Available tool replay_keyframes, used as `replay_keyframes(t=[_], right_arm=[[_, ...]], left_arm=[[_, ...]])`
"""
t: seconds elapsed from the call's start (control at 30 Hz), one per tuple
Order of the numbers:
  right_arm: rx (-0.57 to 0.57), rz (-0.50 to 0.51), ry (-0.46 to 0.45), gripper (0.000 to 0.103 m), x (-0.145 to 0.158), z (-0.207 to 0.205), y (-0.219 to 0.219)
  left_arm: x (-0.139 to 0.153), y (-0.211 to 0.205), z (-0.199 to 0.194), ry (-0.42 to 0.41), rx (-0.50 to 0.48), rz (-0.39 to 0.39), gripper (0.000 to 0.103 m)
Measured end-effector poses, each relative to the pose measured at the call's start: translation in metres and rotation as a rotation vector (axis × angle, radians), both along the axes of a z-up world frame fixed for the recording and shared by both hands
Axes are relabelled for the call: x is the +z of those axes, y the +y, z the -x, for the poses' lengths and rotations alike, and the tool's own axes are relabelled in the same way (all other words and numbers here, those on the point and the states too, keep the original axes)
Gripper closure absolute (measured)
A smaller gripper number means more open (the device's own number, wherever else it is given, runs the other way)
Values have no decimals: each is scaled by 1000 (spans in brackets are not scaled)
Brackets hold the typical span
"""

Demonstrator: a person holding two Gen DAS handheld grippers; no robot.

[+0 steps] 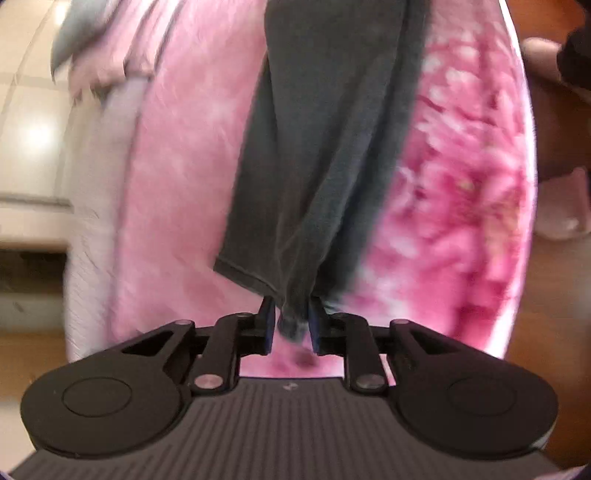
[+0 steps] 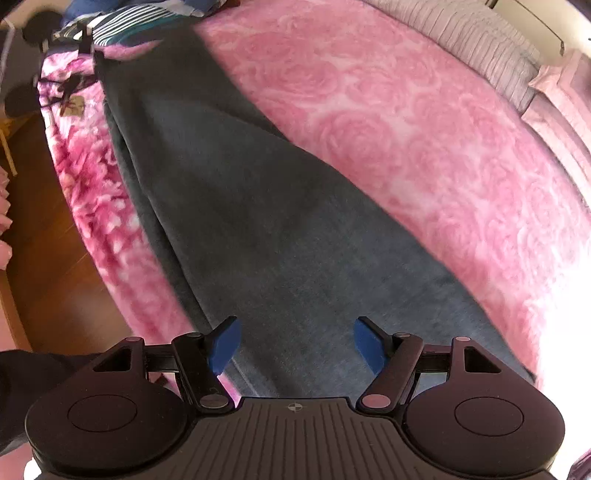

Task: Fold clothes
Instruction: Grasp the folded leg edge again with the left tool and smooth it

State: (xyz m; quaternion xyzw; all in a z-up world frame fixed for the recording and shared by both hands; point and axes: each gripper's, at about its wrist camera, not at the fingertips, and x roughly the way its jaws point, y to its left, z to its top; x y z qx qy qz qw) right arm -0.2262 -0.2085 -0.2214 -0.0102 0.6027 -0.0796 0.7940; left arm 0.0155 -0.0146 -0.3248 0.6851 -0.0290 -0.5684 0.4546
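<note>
A dark grey garment point(image 1: 317, 158) lies stretched along a bed with a pink rose-pattern blanket point(image 1: 184, 192). My left gripper point(image 1: 293, 321) is shut on a bunched hemmed corner of the garment, which pulls taut away from it. In the right wrist view the same garment point(image 2: 266, 229) spreads wide across the blanket point(image 2: 424, 147). My right gripper point(image 2: 295, 343) is open just above the near end of the garment, its blue pads point(image 2: 223, 347) apart and holding nothing.
Striped and blue clothes point(image 2: 122, 26) are heaped at the far end of the bed. A pale striped pillow point(image 2: 480, 37) lies at the far right. Wooden floor point(image 2: 44, 258) runs along the bed's left side. A light garment point(image 1: 99, 70) lies at the bed's far left corner.
</note>
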Motion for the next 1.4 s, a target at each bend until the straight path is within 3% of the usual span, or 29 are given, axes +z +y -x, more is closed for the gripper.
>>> replay_keyframes(t=[0.13, 0.23, 0.33, 0.47, 0.53, 0.57, 0.6, 0.67, 0.87, 0.9, 1.0, 1.07, 1.23, 1.4], right_arm=[[-10, -15, 8, 32, -5, 2, 4], [-41, -38, 5, 32, -9, 3, 5], [-81, -70, -16, 32, -12, 3, 5], [-100, -56, -5, 33, -23, 11, 12], [-70, -14, 17, 39, -29, 19, 17], [-53, 15, 30, 45, -32, 25, 19], [-37, 43, 42, 54, -35, 30, 22], [-23, 80, 72, 55, -42, 44, 21], [13, 136, 105, 55, -63, 77, 15], [25, 145, 104, 59, -66, 79, 14], [59, 172, 90, 85, -68, 87, 13], [77, 193, 67, 93, -58, 93, 15], [120, 225, 29, 94, -42, 109, 24], [131, 205, 86, 93, -74, 104, 29]], left_arm=[[9, -1, -11, 66, 116, 23, 77], [23, -1, -14, 111, 116, 87, 69], [21, 4, 3, 88, -27, 123, 68], [-4, 2, 20, 50, -189, 98, 65], [-19, 0, 25, 12, -237, 80, 67], [-24, -2, 25, -4, -244, 76, 72], [-26, -6, 24, -5, -235, 76, 89], [-29, -15, 23, 12, -184, 71, 97], [-19, -31, 22, 46, -122, 65, 98], [-17, -32, 21, 47, -118, 62, 98], [-11, -27, 23, 35, -121, 53, 99], [-5, -15, 23, 15, -142, 70, 99], [-16, 0, 29, -23, -185, 41, 99], [-42, -4, 39, -74, -178, -27, 101]])
